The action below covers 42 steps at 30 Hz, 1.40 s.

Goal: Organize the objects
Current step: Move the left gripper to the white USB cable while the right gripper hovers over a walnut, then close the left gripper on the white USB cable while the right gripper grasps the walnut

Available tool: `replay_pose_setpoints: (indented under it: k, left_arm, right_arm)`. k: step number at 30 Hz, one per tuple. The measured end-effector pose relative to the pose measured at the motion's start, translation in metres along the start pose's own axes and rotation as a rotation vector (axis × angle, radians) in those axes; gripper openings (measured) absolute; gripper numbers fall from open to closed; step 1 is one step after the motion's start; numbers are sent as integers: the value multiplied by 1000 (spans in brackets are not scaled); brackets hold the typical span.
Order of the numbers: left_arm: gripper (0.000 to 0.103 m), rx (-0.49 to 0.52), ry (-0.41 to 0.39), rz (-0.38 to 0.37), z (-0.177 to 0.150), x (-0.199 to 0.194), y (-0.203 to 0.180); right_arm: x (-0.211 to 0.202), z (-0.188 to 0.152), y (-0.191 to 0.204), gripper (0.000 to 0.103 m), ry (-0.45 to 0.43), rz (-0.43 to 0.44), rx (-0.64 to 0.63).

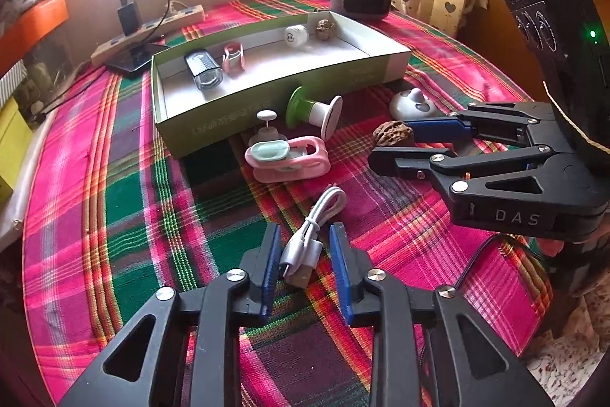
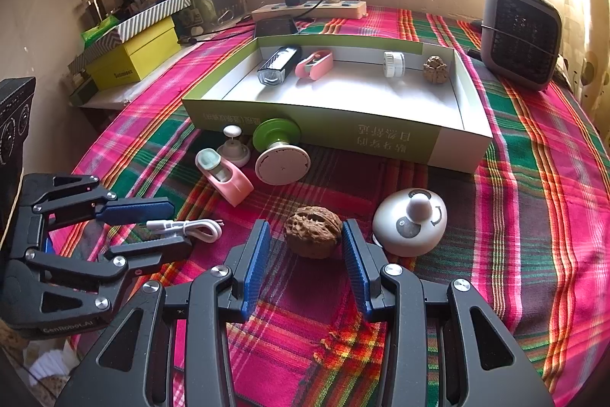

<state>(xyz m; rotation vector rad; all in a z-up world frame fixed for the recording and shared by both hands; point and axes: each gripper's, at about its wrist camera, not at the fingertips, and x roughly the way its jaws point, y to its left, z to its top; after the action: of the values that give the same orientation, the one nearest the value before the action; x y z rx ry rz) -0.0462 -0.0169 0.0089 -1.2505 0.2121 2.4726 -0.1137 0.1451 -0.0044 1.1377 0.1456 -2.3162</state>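
Observation:
A green and white open box (image 1: 267,102) (image 2: 324,124) sits on the plaid cloth and holds a black light, a pink clip, a white cap and a walnut. My left gripper (image 1: 305,235) is open around the end of a coiled white USB cable (image 1: 310,235) (image 2: 190,227); it also shows in the right wrist view (image 2: 171,227). My right gripper (image 2: 307,233) is open with a brown walnut (image 2: 312,231) (image 1: 392,136) between its fingers; it also shows in the left wrist view (image 1: 396,143). Neither object is gripped.
In front of the box lie a pink clip (image 1: 288,159) (image 2: 225,178), a small white knob (image 2: 233,147), a green and white spool (image 1: 312,111) (image 2: 280,155) and a white panda-faced dome (image 2: 410,222). A grey heater (image 2: 520,35) and a power strip (image 2: 309,8) stand behind.

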Motion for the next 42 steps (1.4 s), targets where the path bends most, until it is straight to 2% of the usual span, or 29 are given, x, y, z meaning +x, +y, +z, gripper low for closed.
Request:
replay_pose_setpoints:
  k: [2, 24, 29, 42]
  left_arm:
    - [20, -7, 0, 4, 1, 0, 1]
    - [19, -47, -7, -3, 1, 0, 3]
    - [19, -56, -9, -5, 0, 0, 5]
    - [18, -71, -8, -4, 0, -1, 7]
  right_arm:
    - [0, 0, 0, 40, 0, -1, 0]
    - [-1, 1, 3, 40, 1, -14, -8]
    - [-1, 0, 1, 33, -2, -28, 4]
    - [-2, 0, 3, 33, -3, -35, 3]
